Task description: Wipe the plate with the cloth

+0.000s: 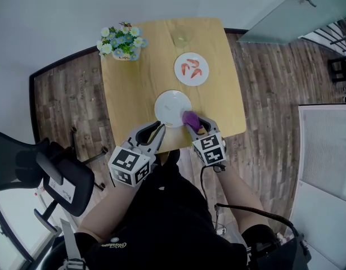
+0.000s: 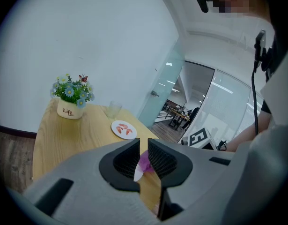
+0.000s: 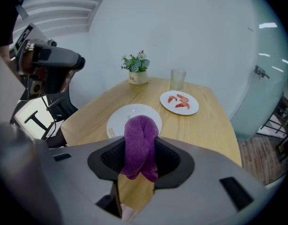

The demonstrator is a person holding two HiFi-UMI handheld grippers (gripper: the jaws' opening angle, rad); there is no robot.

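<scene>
A white empty plate (image 1: 170,104) lies near the front edge of the wooden table (image 1: 139,83). My right gripper (image 1: 193,125) is shut on a bunched purple cloth (image 1: 189,118), which hangs at the plate's near right rim. In the right gripper view the cloth (image 3: 140,144) fills the jaws of the right gripper (image 3: 140,146), with the plate (image 3: 120,121) just beyond. My left gripper (image 1: 160,130) sits at the plate's near left edge, its jaws almost together with nothing between them. Through the slit of the left gripper (image 2: 144,149) show a sliver of plate (image 2: 137,172) and cloth (image 2: 145,161).
Farther back stand a second plate with red food pieces (image 1: 192,69), a clear glass (image 1: 180,37) and a flower pot (image 1: 121,43). A black office chair (image 1: 43,173) is at the left on the wooden floor. A glass door stands at the right.
</scene>
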